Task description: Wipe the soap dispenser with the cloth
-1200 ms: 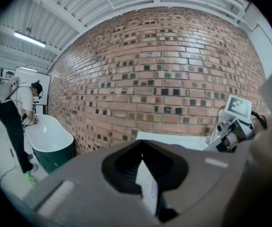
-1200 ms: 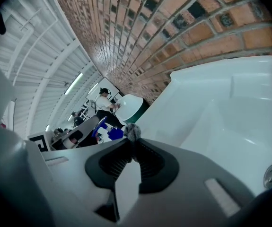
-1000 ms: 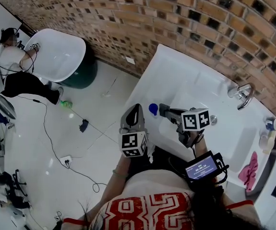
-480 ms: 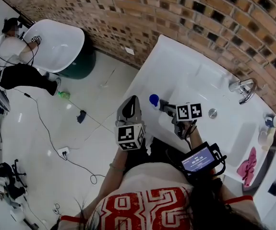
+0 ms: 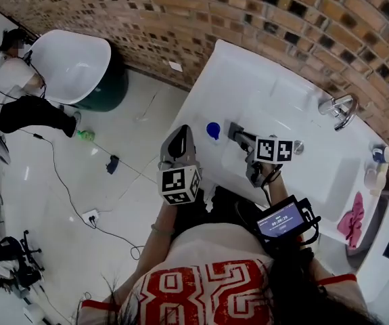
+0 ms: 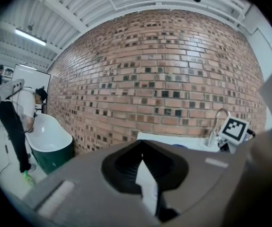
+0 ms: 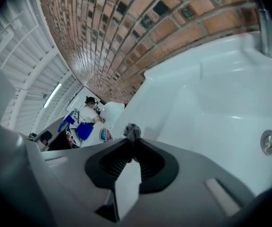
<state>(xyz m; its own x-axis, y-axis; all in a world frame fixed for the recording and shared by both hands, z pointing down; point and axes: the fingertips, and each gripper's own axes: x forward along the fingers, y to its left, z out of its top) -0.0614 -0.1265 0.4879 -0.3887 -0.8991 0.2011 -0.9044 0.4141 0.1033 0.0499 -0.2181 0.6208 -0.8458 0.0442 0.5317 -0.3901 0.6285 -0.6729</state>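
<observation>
A pink cloth (image 5: pixel 352 223) lies on the rim at the right end of the white tub (image 5: pixel 248 80). Beside it, in the far right corner, stand white bottles, among them the soap dispenser (image 5: pixel 375 176). My left gripper (image 5: pixel 182 130) (image 6: pixel 142 144) is shut and empty, held over the floor just off the tub's left edge. My right gripper (image 5: pixel 233 128) (image 7: pixel 132 141) is also shut, low over the tub's left end. A small grey speck (image 7: pixel 132 130) shows at its tips; whether it is pinched is unclear. Both grippers are far from the cloth and the dispenser.
A small blue round object (image 5: pixel 213 129) (image 7: pixel 105 135) sits on the tub rim between the two grippers. The chrome faucet (image 5: pixel 337 108) (image 6: pixel 215 123) stands at the brick wall (image 5: pixel 180 19). A second tub (image 5: pixel 72 66) with a person bent over it is at far left. Cables (image 5: pixel 79 195) run over the floor.
Both grippers have drifted a little toward the wall and the tub's left end, and the view has shifted with them. Both stay shut.
</observation>
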